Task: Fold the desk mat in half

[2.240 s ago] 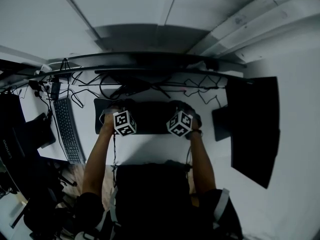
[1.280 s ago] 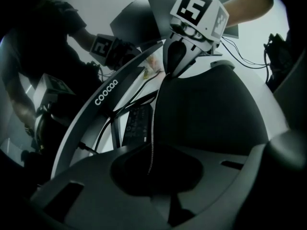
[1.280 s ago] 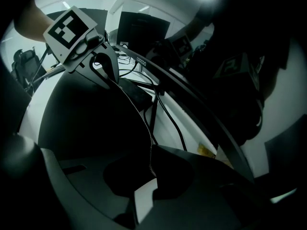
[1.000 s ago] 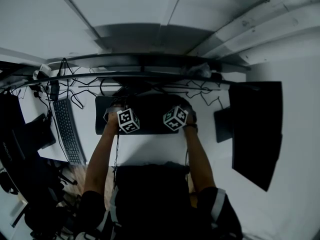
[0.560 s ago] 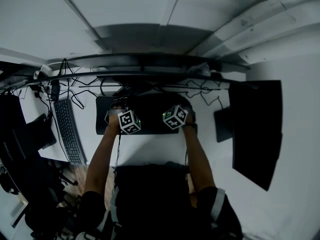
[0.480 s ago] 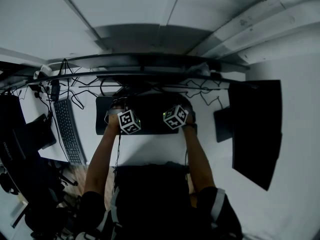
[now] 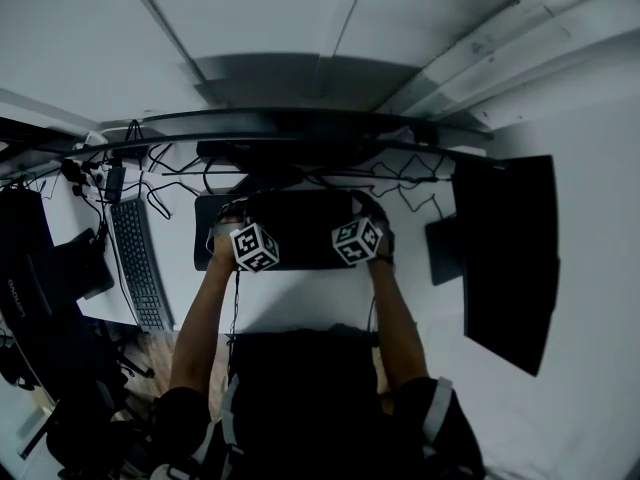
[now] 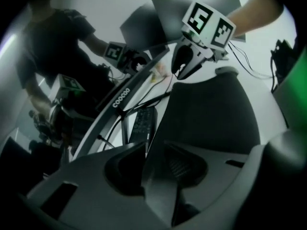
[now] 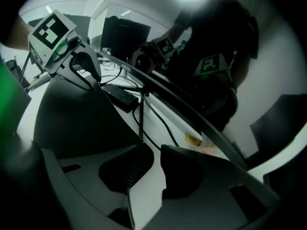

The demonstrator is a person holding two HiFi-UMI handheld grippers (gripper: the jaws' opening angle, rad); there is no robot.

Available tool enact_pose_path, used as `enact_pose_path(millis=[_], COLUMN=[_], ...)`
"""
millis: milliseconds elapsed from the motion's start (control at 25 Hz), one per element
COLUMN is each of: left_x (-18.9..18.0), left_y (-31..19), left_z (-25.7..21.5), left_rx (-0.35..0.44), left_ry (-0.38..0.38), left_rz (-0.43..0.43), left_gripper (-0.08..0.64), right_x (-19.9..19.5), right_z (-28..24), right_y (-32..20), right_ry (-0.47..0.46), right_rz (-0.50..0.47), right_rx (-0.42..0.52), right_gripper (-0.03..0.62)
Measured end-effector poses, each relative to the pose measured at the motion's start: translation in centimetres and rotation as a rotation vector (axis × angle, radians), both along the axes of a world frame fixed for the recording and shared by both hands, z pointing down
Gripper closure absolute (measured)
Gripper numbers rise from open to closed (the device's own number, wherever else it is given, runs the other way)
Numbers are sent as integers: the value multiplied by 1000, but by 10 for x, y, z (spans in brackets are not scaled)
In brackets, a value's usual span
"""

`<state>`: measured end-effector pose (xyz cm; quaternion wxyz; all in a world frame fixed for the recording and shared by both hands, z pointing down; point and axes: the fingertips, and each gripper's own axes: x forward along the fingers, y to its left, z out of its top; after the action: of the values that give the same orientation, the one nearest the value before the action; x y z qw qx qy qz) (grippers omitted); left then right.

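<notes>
The black desk mat lies doubled over on the white desk, in front of the person. Both grippers hover over its far part. My left gripper is open and its jaws have just been opening. The mat's left edge runs up through the gap, and neither pad presses on it. My right gripper is open too, its jaws also just opening. Only bare white desk shows between them, and the mat lies just to their left. Each gripper view shows the other gripper above the mat.
A black keyboard lies at the desk's left. A large dark panel and a smaller dark slab lie at the right. Cables and a power brick sit behind the mat. Beyond a curved rail stands another person.
Both marker cubes have shifted and tilted slightly over the mat's far part. The mat itself lies as it did before.
</notes>
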<state>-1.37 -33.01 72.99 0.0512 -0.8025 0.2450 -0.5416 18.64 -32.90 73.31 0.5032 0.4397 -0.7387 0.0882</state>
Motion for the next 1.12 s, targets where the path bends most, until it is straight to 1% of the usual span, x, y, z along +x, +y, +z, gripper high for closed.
enact_pose_path(millis=[200,320,400,560,640,720,840,920,1000,1120], left_x=[-10,-17,-19,-20,-24,-32,-47,-53,-56,-57], left_y=[7,21,36,68,79,88,99,108,122,144], left_z=[-24,-42,-57,-94,-117,-144,-185,-211,-234,-264], left_rx=[-1,-46,-86,-149,-148,-92,36,98,146,226], left_ry=[97,165,244,445,549,630,707,754,791,825], left_rz=[-95,-160,-202,-303,-355,-401,-459,-483,-479,-443], left_gripper=[445,460,487,523,532,543,549,549,549,549], right_x=[-6,-15,-23,-44,-54,-64,-68,-72,-82,-92], right_z=[-22,-42,-59,-99,-117,-135,-155,-170,-190,-213], right_y=[10,23,36,66,83,100,122,134,146,162], right_ry=[-55,-78,-128,-294,-360,-418,-478,-523,-573,-607], right_rz=[58,84,128,225,256,296,358,385,382,348], right_rx=[23,49,66,96,123,156,210,235,256,296], right_gripper=[494,495,495,495,499,512,541,557,566,569])
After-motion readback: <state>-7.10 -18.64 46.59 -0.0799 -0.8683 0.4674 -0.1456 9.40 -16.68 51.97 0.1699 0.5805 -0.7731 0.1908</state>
